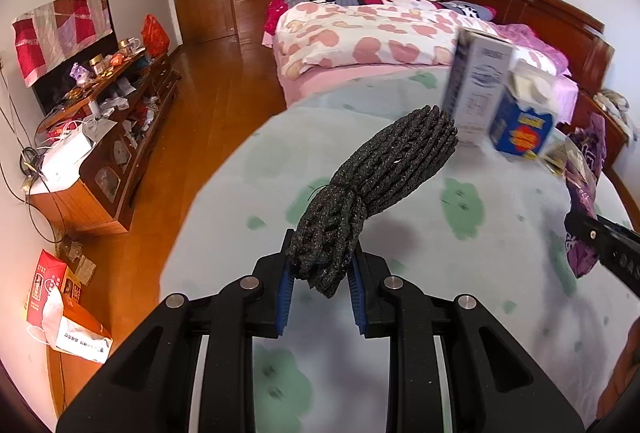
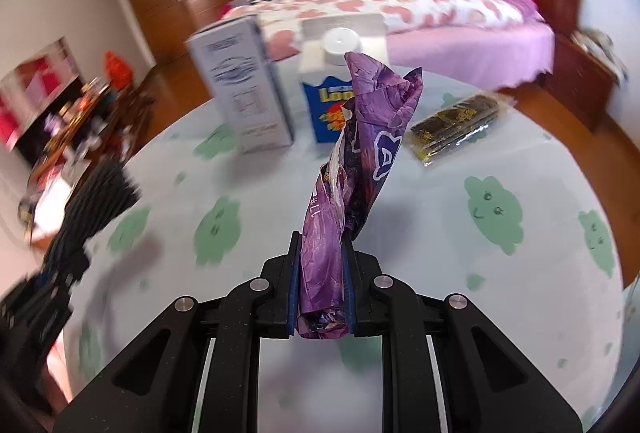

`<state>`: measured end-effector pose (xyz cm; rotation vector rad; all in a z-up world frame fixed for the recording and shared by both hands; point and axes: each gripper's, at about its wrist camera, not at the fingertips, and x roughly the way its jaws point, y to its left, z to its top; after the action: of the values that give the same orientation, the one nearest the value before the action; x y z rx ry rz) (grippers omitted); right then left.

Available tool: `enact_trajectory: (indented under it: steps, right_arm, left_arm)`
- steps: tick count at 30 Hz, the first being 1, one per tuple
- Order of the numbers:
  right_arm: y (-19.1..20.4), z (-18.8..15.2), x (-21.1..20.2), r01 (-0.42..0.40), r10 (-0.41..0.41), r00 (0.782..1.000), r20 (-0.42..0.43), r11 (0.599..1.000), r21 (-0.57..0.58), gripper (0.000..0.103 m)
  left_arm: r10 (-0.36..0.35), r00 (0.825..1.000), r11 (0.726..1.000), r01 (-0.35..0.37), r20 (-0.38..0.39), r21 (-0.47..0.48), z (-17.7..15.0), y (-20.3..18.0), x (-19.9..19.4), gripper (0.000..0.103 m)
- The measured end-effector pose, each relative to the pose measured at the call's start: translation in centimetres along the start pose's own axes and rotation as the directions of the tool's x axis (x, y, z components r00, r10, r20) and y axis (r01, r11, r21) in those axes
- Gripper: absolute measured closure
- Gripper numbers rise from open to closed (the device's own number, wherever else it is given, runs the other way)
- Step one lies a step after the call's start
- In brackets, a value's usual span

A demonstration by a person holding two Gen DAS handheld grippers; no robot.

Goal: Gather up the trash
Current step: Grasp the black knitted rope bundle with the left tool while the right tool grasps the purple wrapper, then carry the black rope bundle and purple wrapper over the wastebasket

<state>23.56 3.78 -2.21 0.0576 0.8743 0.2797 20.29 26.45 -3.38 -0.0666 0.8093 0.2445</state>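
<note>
My left gripper [image 1: 320, 267] is shut on a black foam net sleeve [image 1: 384, 169] and holds it above the round table [image 1: 240, 193]. My right gripper [image 2: 322, 273] is shut on a crumpled purple wrapper [image 2: 360, 153], held upright above the table; the wrapper also shows at the right edge of the left wrist view [image 1: 584, 193]. On the table's far side stand a white and blue carton [image 2: 244, 89] and a blue and white milk carton [image 2: 336, 81]. A yellow and black packet [image 2: 456, 125] lies to their right. The left gripper and net appear blurred at the left of the right wrist view [image 2: 88, 209].
The table has a pale cloth with green shapes [image 2: 496, 213]. A bed with pink bedding [image 1: 360, 41] stands behind it. A cluttered wooden cabinet [image 1: 108, 137] runs along the left wall. Boxes and bags [image 1: 60, 305] lie on the wooden floor at lower left.
</note>
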Motion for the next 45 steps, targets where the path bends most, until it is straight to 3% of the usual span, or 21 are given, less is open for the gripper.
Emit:
enact_trajectory:
  steps: [4,11,30,45]
  right_arm:
    - [-0.3,-0.4,-1.8,0.0,-0.001,1.0,0.0,0.997,-0.074,0.085]
    - [0.1,-3.9,-5.8,0.027,-0.025,1.0,0.018,0.984,-0.175,0.085]
    - [-4.1,-9.5,-11.4,0.06,-0.048,0.997,0.058,0.973,-0.222,0.085]
    - [-8.1,-12.5,-15.5,0.108,-0.091,0.992,0.093,0.975,-0.197,0.085]
  left_arm:
    - [-0.018,1.0,1.0,0.018,-0.008,0.009,-1.2,-1.7,-1.2,0.079]
    - [-0.05,0.999,0.998,0.05,-0.009,0.025,-3.3,-4.7,-3.4,0.079]
    - [-0.111,0.994,0.99,0.111,-0.003,0.086,-8.2,-11.3,-8.3,0.079]
    - [-0.157,0.988,0.972,0.155,-0.006,0.175,-10.1,-15.9,-10.6,0.079]
